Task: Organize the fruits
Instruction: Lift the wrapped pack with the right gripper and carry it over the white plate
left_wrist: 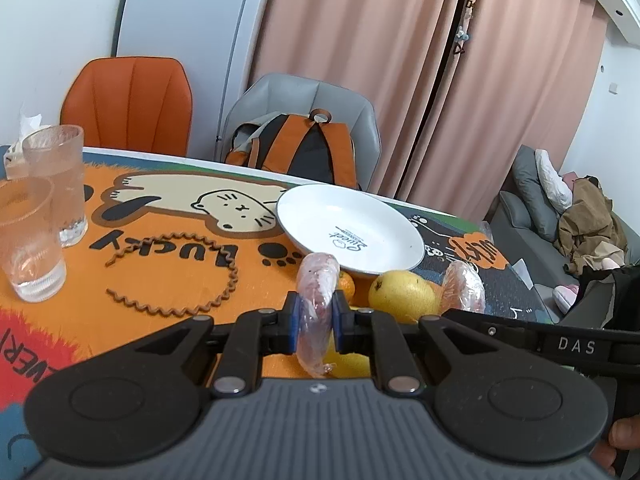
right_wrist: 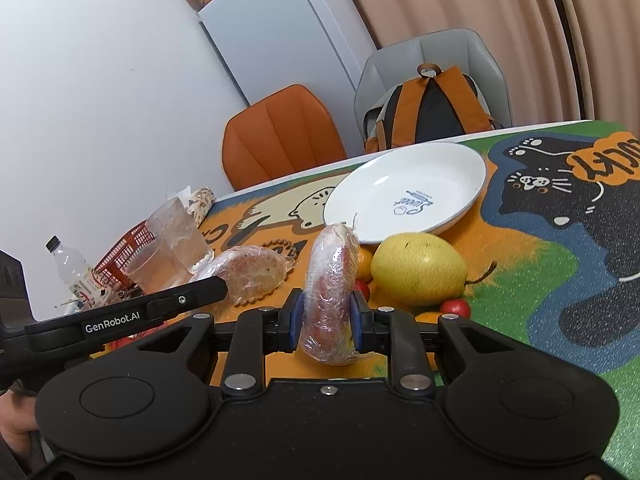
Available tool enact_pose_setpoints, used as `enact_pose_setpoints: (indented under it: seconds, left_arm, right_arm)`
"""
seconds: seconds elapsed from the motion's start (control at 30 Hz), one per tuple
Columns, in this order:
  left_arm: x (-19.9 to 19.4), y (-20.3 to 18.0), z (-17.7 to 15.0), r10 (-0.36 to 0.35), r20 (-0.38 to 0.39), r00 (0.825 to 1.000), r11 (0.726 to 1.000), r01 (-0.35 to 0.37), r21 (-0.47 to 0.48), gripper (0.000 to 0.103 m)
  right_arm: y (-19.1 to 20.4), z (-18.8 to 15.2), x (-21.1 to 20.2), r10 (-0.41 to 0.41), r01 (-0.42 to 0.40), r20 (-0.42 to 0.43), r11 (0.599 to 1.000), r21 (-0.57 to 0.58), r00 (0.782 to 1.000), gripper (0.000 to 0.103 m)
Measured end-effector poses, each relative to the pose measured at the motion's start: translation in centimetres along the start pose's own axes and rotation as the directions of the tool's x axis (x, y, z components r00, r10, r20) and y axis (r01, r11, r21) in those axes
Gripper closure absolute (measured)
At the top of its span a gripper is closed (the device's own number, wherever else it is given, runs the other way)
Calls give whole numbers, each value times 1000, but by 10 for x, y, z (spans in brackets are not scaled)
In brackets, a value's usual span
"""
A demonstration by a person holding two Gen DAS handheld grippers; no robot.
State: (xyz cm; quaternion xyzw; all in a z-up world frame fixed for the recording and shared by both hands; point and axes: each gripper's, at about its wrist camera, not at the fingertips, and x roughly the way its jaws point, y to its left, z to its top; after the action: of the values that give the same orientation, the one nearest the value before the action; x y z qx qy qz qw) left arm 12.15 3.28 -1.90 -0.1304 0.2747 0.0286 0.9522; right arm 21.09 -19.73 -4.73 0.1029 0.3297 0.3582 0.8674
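Observation:
My left gripper (left_wrist: 316, 320) is shut on a plastic-wrapped fruit slice (left_wrist: 316, 300), held edge-on above the table. My right gripper (right_wrist: 327, 314) is shut on another wrapped fruit slice (right_wrist: 330, 284). The left-held slice also shows in the right wrist view (right_wrist: 252, 274), and the right-held slice in the left wrist view (left_wrist: 464, 286). An empty white plate (left_wrist: 352, 226) (right_wrist: 404, 192) sits just beyond both. A yellow pear (left_wrist: 400, 296) (right_wrist: 418, 274), a small orange (left_wrist: 346, 286) (right_wrist: 365, 260) and small red fruits (right_wrist: 456, 306) lie in front of the plate.
Two glasses (left_wrist: 44, 200) (right_wrist: 176, 248) stand at the left with a coiled brown cord (left_wrist: 180, 272). A red basket (right_wrist: 126, 250) and a bottle (right_wrist: 74, 270) are further left. Chairs and a backpack (left_wrist: 296, 148) stand behind the table edge.

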Motion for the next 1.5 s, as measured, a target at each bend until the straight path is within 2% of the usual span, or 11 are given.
enact_pose_setpoints:
  seconds: [0.53, 0.93, 1.5]
  left_arm:
    - [33, -10, 33, -19, 2, 1000, 1000, 19, 12, 89]
    - [75, -12, 58, -23, -18, 1000, 1000, 23, 11, 89]
    - [136, -4, 77, 5, -55, 998, 1000, -6, -27, 89]
  right_arm:
    - [-21, 35, 17, -14, 14, 6, 1000, 14, 1000, 80]
    - [-38, 61, 44, -30, 31, -19, 999, 29, 999, 80]
    - [-58, 87, 83, -30, 32, -55, 998, 45, 998, 80]
